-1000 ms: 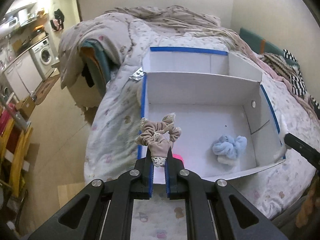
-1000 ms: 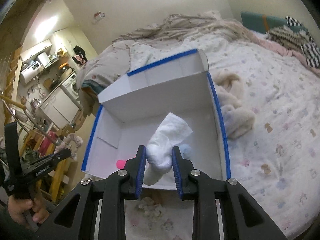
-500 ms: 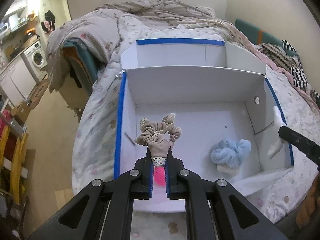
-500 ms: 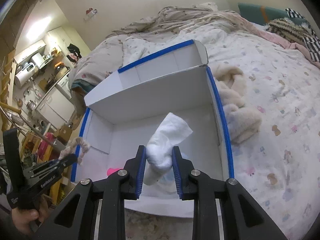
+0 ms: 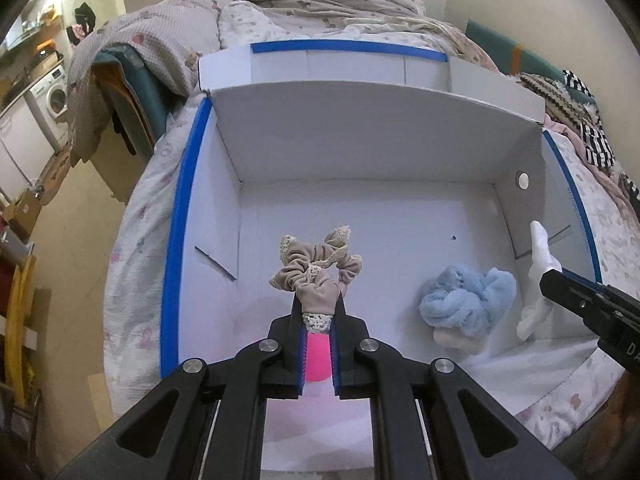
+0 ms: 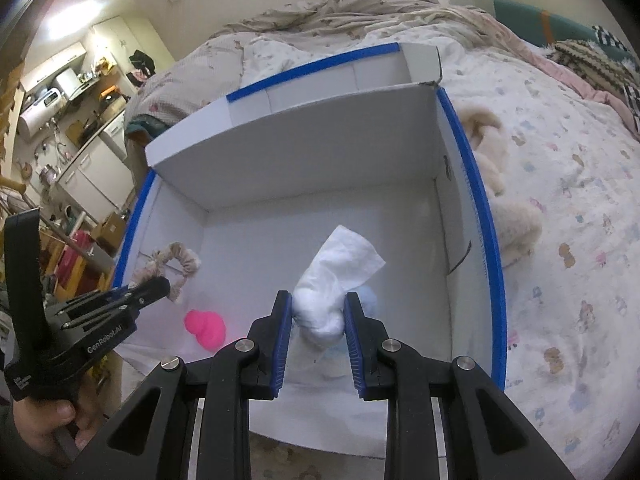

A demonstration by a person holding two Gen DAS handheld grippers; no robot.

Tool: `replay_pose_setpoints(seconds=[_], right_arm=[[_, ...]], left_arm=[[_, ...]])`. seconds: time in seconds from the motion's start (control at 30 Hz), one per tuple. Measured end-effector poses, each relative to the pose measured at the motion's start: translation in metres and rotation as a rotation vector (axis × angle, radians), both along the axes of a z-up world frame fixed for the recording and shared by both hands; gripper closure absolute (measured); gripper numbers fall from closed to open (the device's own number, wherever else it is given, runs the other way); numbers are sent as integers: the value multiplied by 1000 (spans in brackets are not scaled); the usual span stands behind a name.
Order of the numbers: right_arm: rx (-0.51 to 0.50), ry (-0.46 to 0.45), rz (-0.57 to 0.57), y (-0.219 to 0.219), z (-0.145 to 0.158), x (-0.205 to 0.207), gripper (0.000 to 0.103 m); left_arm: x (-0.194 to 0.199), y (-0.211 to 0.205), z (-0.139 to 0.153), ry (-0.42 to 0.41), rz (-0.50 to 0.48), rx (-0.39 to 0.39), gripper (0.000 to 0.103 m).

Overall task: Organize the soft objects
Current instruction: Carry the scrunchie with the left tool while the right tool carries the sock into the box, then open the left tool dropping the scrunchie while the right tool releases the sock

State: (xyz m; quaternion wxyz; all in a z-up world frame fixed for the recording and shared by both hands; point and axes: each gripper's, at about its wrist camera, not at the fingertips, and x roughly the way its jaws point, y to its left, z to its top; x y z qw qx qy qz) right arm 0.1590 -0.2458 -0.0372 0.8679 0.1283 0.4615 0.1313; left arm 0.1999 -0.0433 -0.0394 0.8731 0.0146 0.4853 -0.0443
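Note:
A white box with blue-taped edges (image 5: 188,184) (image 6: 472,184) lies open on the bed. My left gripper (image 5: 319,312) is shut on a beige lace-trimmed scrunchie (image 5: 316,268) and holds it above the box floor; it also shows in the right wrist view (image 6: 176,264). My right gripper (image 6: 318,316) is shut on a white sock (image 6: 340,264), held over the box's right side; the sock also shows in the left wrist view (image 5: 538,264). A light blue fluffy scrunchie (image 5: 468,300) and a pink soft object (image 6: 206,326) lie on the box floor.
A cream plush bundle (image 6: 504,208) lies on the bed (image 6: 568,200) just right of the box. Rumpled blankets (image 5: 312,4) pile behind it. The bed's left edge drops to the floor, with a washing machine (image 5: 52,94) and kitchen units beyond.
Both grippers have moved forward over the box with their items still held; the box fills more of both views.

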Motion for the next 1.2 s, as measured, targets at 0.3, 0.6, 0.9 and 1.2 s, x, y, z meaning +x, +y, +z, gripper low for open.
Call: replay_pose_setpoints(seconds=[0.3,0.6,0.9,1.2], right_arm=[[-17,51,-20,0,-17,10,75],[-26,67,-30,0,-20,12,75],[-27,68,-32,0,-22,12,75],[5,32,-55,-3,-15,10,38]], left_arm=[[3,4,-10,10,21,-14,94],[3,1,-15,40,32,17,62],[0,1,-9,12,30,23,40],[-1,3,-1,-21,63,38,39]])
